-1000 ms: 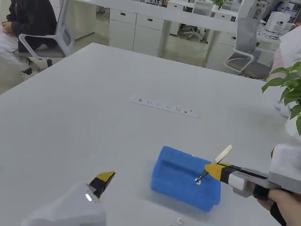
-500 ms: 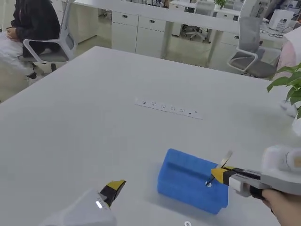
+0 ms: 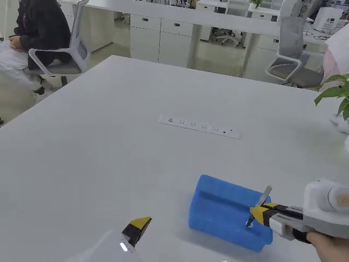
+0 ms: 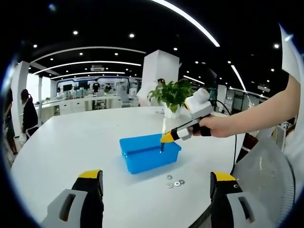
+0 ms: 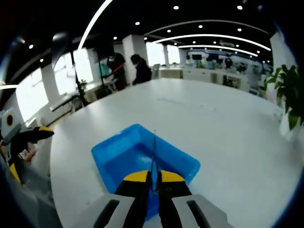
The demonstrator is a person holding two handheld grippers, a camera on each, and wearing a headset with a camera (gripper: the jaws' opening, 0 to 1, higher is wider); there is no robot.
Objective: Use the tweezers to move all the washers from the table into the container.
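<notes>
Right claw point(image 5: 153, 179) clamps thin metal tweezers point(image 5: 153, 151) over the rectangular blue container point(image 5: 118, 156); left claw point(image 4: 156, 176) gapes wide, empty.

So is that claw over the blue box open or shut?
Shut: the right gripper has its jaws pressed together on the tweezers, whose tips point into the blue container.

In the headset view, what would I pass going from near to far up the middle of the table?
Blue container → power strip → white cabinets at the back.
</notes>
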